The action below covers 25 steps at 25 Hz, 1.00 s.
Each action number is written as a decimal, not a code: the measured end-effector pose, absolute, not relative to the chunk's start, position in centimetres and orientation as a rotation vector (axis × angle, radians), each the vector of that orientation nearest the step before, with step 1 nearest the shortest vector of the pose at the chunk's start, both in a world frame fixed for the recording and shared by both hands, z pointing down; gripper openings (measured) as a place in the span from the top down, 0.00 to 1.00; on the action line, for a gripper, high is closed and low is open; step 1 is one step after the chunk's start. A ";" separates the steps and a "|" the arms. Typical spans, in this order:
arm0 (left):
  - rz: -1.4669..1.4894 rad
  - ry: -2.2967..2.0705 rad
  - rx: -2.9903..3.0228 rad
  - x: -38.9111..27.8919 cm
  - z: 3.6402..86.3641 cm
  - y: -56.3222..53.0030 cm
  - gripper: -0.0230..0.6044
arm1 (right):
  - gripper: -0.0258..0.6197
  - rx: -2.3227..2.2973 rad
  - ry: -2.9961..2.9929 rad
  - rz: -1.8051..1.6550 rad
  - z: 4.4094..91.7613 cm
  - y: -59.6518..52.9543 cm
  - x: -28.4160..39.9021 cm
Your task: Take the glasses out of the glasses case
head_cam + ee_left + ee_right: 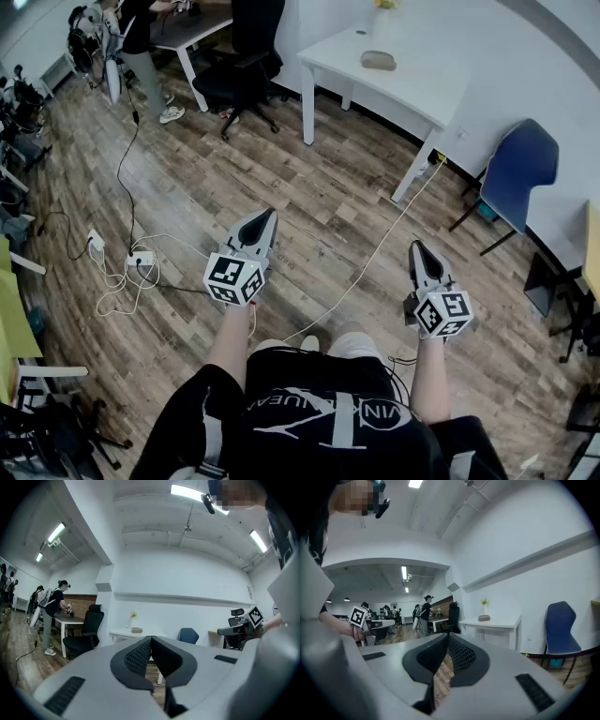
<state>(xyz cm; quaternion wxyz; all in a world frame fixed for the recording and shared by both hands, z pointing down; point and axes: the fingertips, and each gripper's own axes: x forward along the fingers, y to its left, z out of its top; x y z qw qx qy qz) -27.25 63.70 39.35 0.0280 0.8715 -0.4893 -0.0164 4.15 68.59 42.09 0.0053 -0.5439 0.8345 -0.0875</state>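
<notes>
Well short of the white table [412, 89], I hold both grippers level over the wooden floor [309, 202]. My left gripper [267, 216] has its jaws pressed together with nothing between them; my right gripper [415, 247] is likewise closed and empty. The glasses case [379, 60] lies on that far table near a vase [485, 610], well apart from both grippers. A blue chair [520, 169] stands at right.
</notes>
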 end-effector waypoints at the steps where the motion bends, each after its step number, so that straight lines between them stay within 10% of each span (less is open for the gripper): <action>1: -0.057 -1.512 2.688 -27.4 39.3 63.4 0.94 | 0.91 -1.705 2.618 -0.277 42.1 68.3 4.0; 25: -0.052 -1.544 2.634 -26.9 39.8 46.1 0.94 | 0.91 -1.765 2.593 -0.313 43.5 50.2 6.6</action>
